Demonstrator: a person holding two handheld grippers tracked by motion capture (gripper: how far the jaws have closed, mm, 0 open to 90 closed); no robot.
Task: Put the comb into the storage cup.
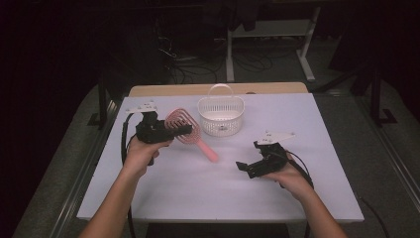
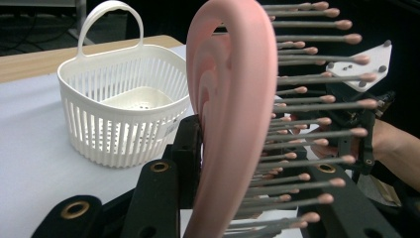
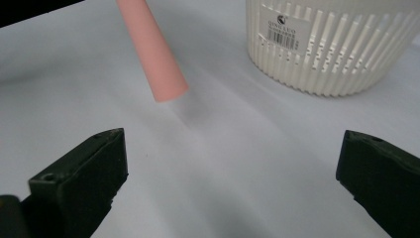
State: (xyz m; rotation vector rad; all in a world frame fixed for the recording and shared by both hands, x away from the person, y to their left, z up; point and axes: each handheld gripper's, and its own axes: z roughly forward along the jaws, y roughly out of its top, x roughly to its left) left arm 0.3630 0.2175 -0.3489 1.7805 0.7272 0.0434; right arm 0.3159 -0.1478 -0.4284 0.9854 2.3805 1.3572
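My left gripper (image 1: pixel 183 130) is shut on the head of a pink hairbrush (image 1: pixel 184 125); in the left gripper view the vented brush head (image 2: pixel 233 99) stands on edge between the black jaws, bristles pointing right. Its handle (image 1: pixel 210 153) slants down toward the table's middle, and in the right gripper view the handle's tip (image 3: pixel 156 59) hangs just above the white surface. A white slatted basket (image 1: pixel 221 115) with a loop handle stands right behind the brush, empty inside (image 2: pixel 124 101). My right gripper (image 1: pixel 243 167) is open, jaws wide apart (image 3: pixel 233 148), aimed at the handle tip and holding nothing.
The white table top (image 1: pixel 297 119) is bare to the right and along the front edge. A wooden strip (image 1: pixel 163 90) runs along the back edge. Behind it lie dark floor, cables and desk legs (image 1: pixel 230 59). The basket's wall (image 3: pixel 327 44) is near my right gripper's far right.
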